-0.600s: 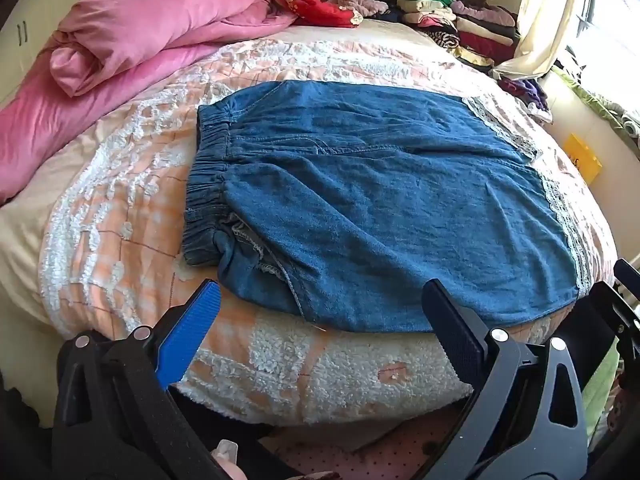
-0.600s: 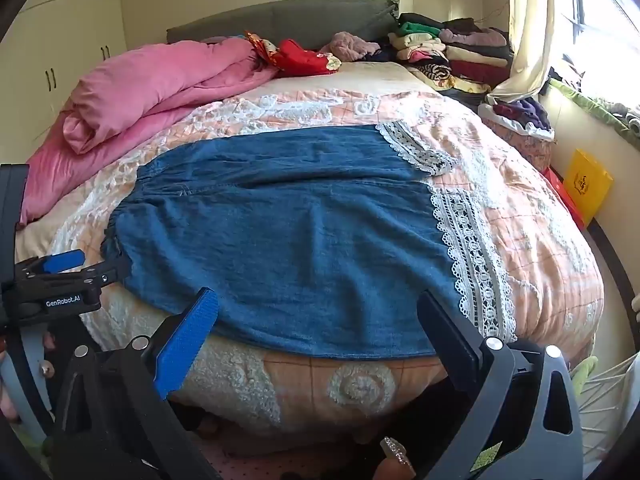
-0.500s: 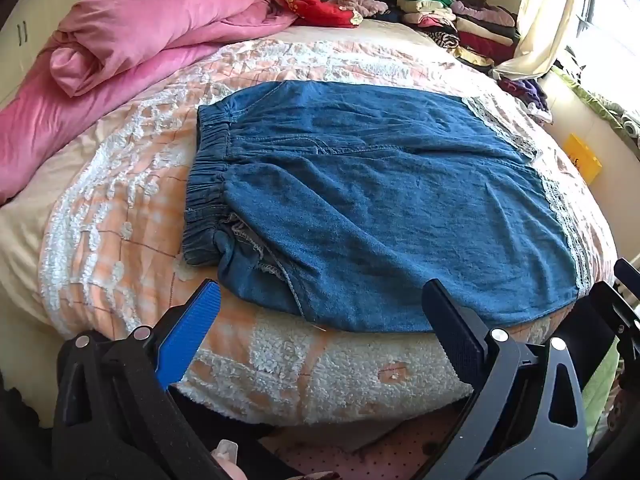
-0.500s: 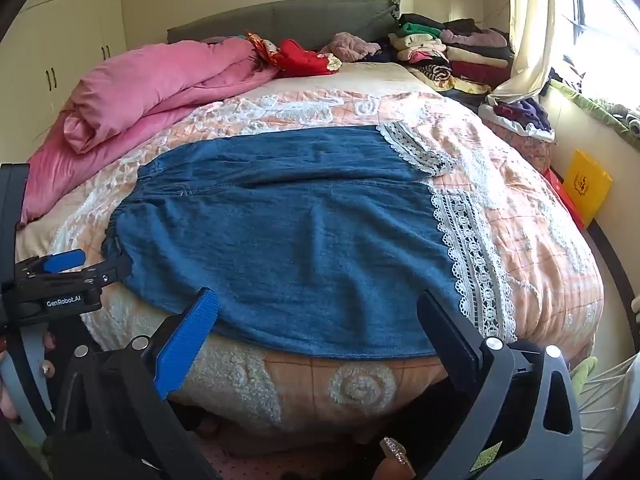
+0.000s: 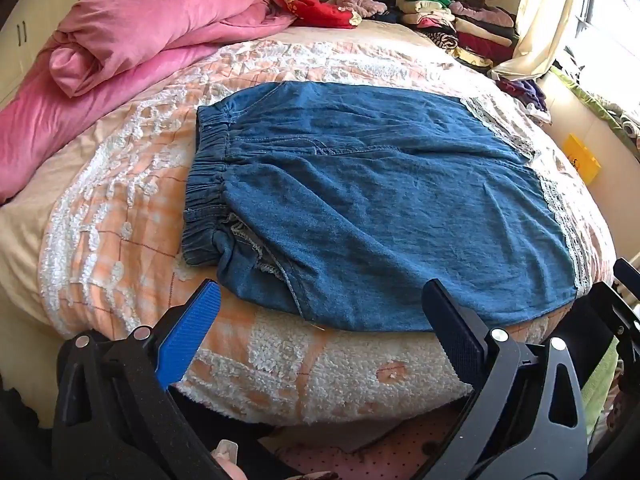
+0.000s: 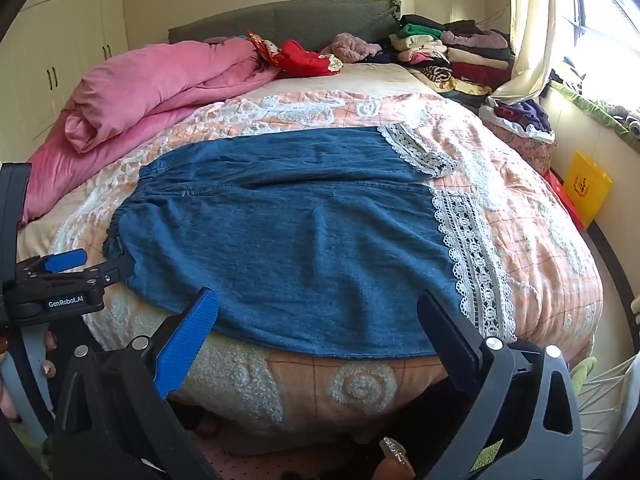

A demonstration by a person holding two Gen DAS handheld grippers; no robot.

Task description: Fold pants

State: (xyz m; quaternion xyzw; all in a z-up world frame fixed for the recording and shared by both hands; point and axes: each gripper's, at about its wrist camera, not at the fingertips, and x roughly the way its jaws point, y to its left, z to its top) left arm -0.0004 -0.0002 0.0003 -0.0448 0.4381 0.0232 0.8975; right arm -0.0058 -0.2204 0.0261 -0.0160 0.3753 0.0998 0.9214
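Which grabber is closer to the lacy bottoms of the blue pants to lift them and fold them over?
Probably the right gripper. It hangs open near the white lace cuffs of the blue denim pants. The left gripper, also open, faces the elastic waistband end.

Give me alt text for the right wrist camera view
Blue denim pants with white lace cuffs lie flat across a peach bedspread. The open right gripper hovers at their near edge, empty.
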